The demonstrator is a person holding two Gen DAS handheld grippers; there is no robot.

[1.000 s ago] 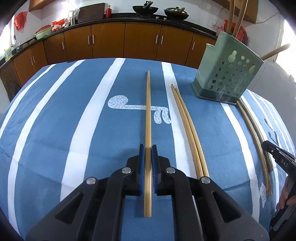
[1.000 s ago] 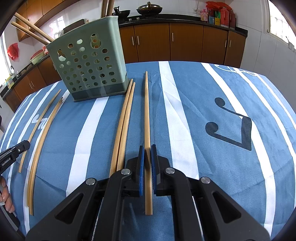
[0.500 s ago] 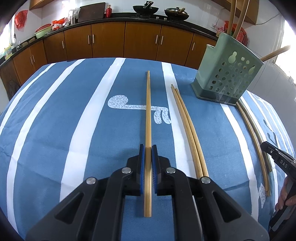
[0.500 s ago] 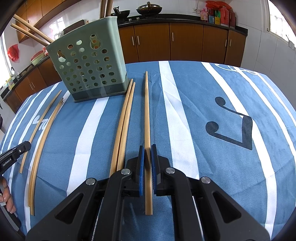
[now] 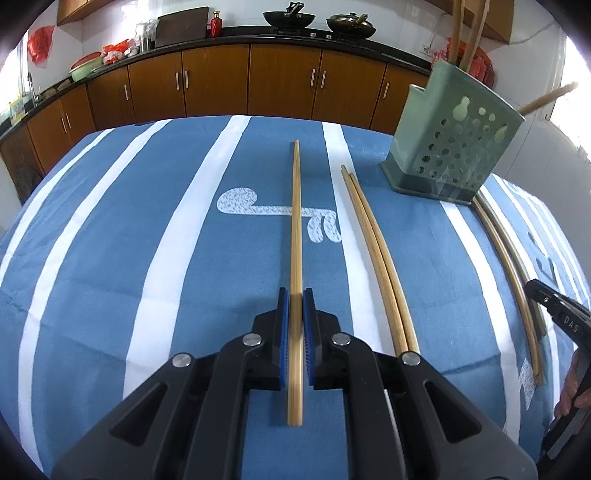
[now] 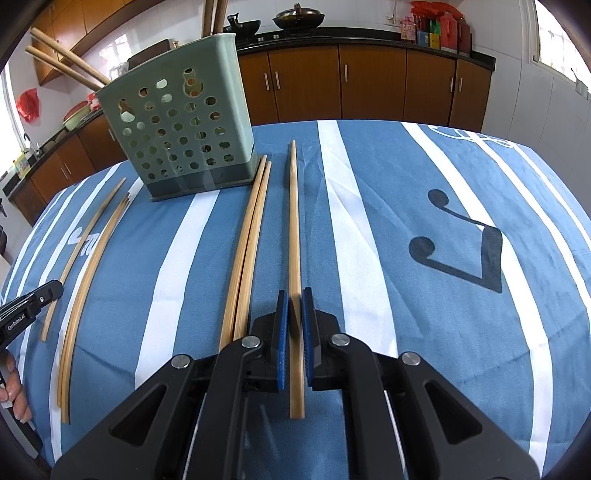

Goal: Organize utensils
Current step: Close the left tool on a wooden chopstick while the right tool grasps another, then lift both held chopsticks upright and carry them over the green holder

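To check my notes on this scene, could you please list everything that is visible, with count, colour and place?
Holder: one, pale green, far end of the tablecloth.
Standing chopsticks: at least four, wooden, in the holder.
Left pair: two chopsticks, wooden, lying left of the holder.
Right pair: two chopsticks, wooden, lying beside the holder's right.
Tablecloth: one, blue with white stripes.
Woks: two, black, back counter.
Left claw: shut on the left chopstick, wooden.
Right claw: shut on the right chopstick, wooden.

Bamboo chopsticks (image 5: 380,258) lie on the cloth beside the perforated green holder (image 5: 450,144)
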